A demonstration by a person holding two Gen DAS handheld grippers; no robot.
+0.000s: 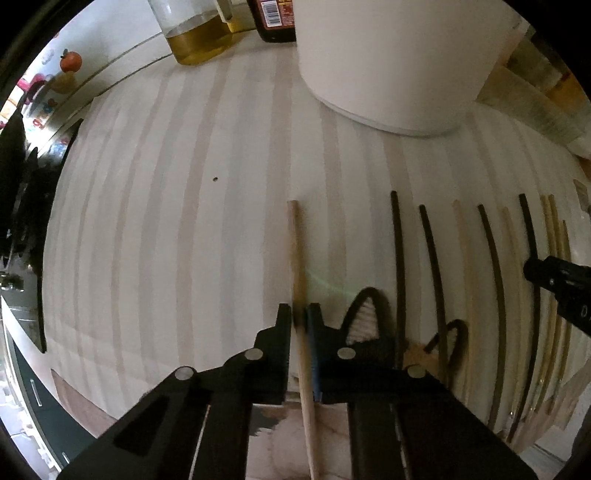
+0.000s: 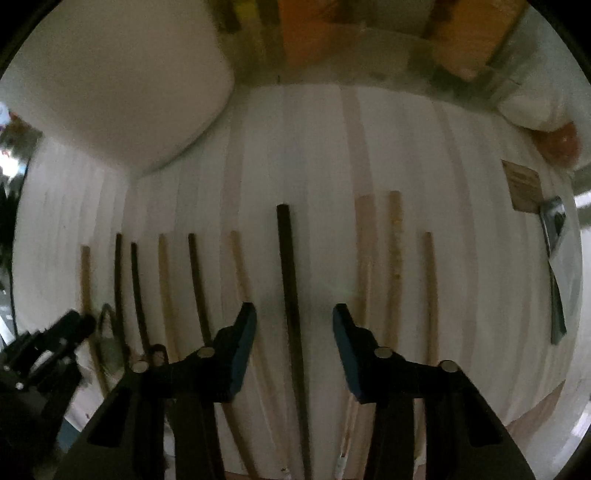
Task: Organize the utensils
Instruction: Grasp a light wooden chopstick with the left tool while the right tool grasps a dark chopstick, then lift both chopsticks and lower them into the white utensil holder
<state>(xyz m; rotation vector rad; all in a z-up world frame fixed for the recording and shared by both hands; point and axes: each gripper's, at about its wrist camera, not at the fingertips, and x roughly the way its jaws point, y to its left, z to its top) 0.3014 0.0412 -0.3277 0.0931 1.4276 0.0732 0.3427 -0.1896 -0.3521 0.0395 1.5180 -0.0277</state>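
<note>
Several chopsticks, some dark and some pale wood, lie side by side on a striped pale wooden counter (image 1: pixel 166 240). My left gripper (image 1: pixel 300 314) points down and is shut on a pale wooden chopstick (image 1: pixel 296 251), the leftmost of the row. In the right wrist view my right gripper (image 2: pixel 294 314) stands open over a black chopstick (image 2: pixel 286 251). That stick lies between the blue pads (image 2: pixel 243 343) without touching them. Each gripper shows at the edge of the other's view: the right gripper (image 1: pixel 554 284) and the left gripper (image 2: pixel 83 323).
A large white round container (image 1: pixel 388 66) stands at the back of the counter. A bottle of yellow oil (image 1: pixel 195 40) and a dark bottle (image 1: pixel 275 18) stand left of it. Black cat-ear shaped pieces (image 1: pixel 365 314) lie among the sticks. A grey flat object (image 2: pixel 556 258) and a brown card (image 2: pixel 522 184) lie at the right.
</note>
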